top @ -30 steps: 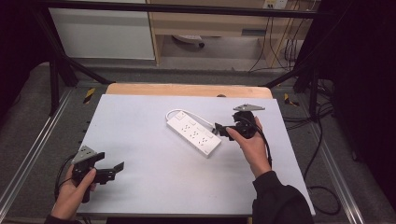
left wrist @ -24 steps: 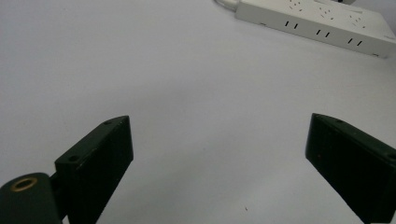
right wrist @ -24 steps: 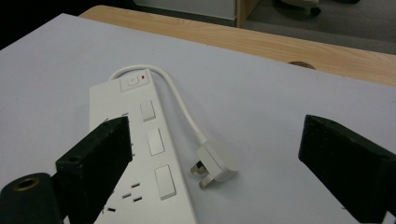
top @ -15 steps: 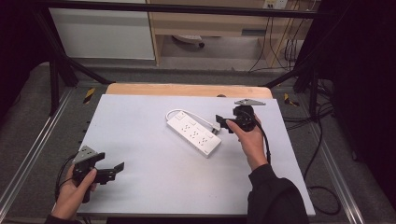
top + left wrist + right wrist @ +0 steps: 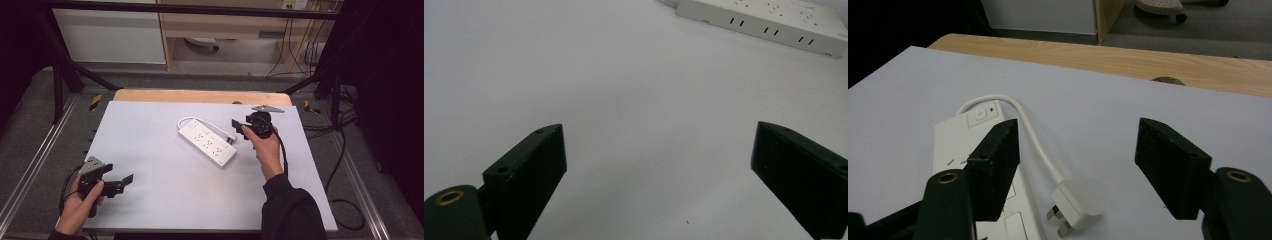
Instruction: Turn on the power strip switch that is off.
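A white power strip [image 5: 207,143] lies slantwise in the middle of the pale table [image 5: 150,130]. Its short cord loops round to a white plug [image 5: 231,136] that rests on the table beside it. My right gripper [image 5: 239,129] hovers at the strip's right end. In the right gripper view the plug [image 5: 1075,205] lies low between my right gripper's [image 5: 1078,165] jaws, apart from both pads, next to the strip [image 5: 973,140]. Those jaws have just been closing and still stand open. My left gripper [image 5: 122,181] rests near the front left corner, wide open [image 5: 659,170] and holding nothing, with the strip [image 5: 764,22] far ahead.
A bare wooden edge [image 5: 200,96] runs along the table's far side. Beyond it stand a white cabinet [image 5: 110,35] and a wooden shelf unit [image 5: 225,25]. Cables [image 5: 345,150] trail on the floor to the right, and black frame legs [image 5: 60,85] stand at the left.
The right gripper's jaws have narrowed around the plug and the hand has edged slightly farther from the person. The left hand and the power strip have not moved.
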`<control>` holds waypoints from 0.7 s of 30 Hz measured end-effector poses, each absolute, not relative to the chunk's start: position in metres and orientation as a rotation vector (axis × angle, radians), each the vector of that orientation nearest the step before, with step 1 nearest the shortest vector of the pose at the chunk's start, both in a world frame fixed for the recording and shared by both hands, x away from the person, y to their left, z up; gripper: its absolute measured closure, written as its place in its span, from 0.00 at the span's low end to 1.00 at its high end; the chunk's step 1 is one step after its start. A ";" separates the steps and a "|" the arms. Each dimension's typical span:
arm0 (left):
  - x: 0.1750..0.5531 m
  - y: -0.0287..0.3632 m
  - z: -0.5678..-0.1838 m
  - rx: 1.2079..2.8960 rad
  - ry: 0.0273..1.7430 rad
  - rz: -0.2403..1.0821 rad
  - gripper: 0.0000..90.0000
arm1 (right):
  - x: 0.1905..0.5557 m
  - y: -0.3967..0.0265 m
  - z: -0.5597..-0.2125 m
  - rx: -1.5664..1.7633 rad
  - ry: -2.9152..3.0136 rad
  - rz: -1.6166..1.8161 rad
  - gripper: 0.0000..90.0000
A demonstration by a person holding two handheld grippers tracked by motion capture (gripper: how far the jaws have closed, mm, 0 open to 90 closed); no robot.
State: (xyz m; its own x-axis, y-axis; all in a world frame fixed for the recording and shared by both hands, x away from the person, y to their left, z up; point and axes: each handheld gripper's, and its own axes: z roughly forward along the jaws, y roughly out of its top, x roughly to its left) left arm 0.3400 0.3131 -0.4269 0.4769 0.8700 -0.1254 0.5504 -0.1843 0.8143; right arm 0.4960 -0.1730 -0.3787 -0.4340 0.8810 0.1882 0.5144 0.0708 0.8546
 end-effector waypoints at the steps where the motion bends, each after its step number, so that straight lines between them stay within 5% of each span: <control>1: 0.340 0.313 -0.427 1.866 1.189 0.468 0.08 | 0.496 -0.173 -0.379 1.390 1.976 1.316 0.40; 21: 0.341 0.313 -0.428 1.861 1.193 0.443 0.09 | 0.506 -0.168 -0.384 1.420 1.987 1.329 0.42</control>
